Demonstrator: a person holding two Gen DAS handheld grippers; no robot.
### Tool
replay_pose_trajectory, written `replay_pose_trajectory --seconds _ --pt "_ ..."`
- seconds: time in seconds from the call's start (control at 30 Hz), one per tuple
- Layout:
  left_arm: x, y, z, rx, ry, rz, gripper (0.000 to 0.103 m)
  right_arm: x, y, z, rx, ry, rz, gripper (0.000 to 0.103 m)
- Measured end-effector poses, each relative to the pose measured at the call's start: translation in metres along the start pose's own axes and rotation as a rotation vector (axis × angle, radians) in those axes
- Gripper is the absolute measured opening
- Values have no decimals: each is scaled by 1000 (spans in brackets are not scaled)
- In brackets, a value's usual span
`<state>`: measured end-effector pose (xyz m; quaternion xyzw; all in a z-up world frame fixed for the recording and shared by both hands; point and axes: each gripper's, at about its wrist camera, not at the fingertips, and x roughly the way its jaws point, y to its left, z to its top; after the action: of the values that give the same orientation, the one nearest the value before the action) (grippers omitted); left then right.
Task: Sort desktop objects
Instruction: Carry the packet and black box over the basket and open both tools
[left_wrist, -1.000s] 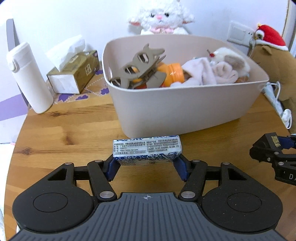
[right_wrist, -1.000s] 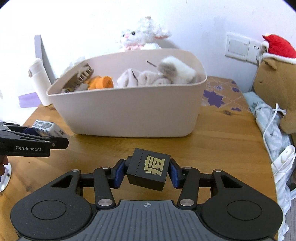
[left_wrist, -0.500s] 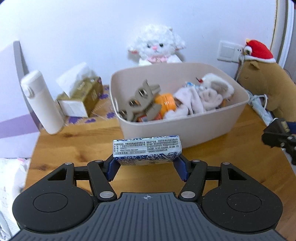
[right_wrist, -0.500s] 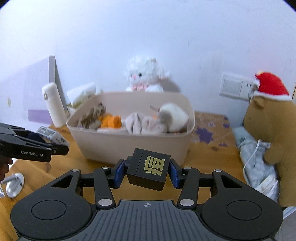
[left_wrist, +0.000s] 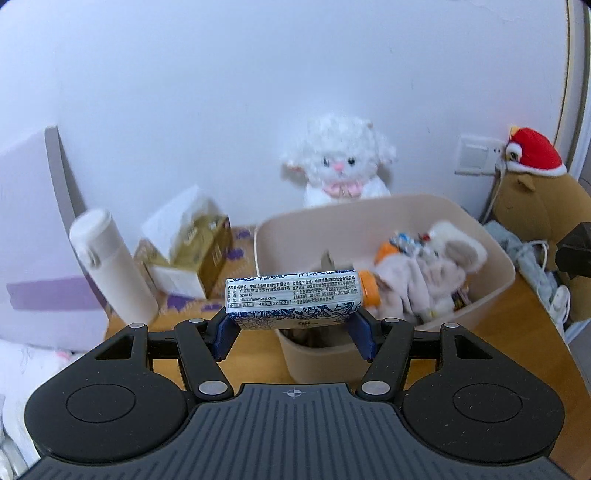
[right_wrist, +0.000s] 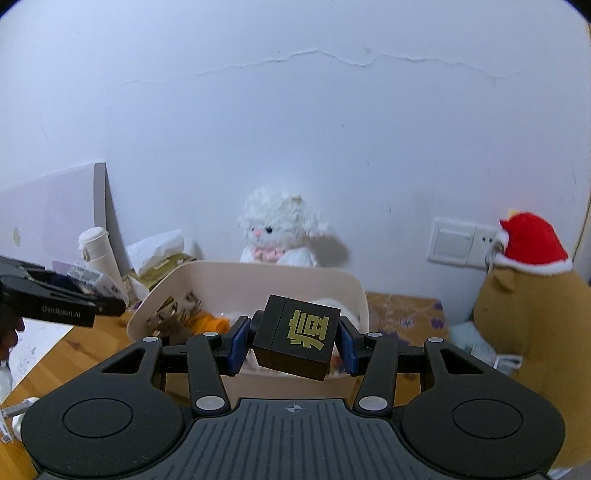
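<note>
Our left gripper (left_wrist: 293, 332) pinches the tissue pack (left_wrist: 293, 297) by its ends, above the bin (left_wrist: 495, 258); it looks light and soft, so we squeeze gently. Our right gripper (right_wrist: 291, 345) clamps the black box (right_wrist: 295, 336) by its flat sides above the bin too; rigid, likely slick.

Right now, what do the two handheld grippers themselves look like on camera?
Both match: the left gripper and right gripper have matte black bodies with a ribbed grey centre plate, two round black discs, silver pivot screws and blue-padded jaws. Seen from the right wrist view, the left one's side carries white "GenRobot.AI" lettering. No cables or sleeves show.
</note>
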<state>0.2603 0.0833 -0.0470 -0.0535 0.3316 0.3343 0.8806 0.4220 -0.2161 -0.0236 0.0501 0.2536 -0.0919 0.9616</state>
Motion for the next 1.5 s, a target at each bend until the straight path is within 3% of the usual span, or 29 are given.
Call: replay_pose_trajectory --seconds 0.3,0.63,0.9,1.1,1.43,1.5 --pt "17 4 41 45 -55 4 63 31 -9 31 -2 -13 -10 46" --pt "66 -15 63 92 -10 -24 63 80 -4 57 -86 -14 -15 46" --pt "104 -32 65 122 51 -25 63 125 11 57 -162 69 14 46" --pt "131 -36 61 112 159 -39 63 157 12 44 -155 168 36 46" --pt "149 -39 51 116 251 -65 64 181 5 24 -89 296 50 46" --pt "149 -38 51 110 263 -66 65 182 3 23 -86 310 48 53"
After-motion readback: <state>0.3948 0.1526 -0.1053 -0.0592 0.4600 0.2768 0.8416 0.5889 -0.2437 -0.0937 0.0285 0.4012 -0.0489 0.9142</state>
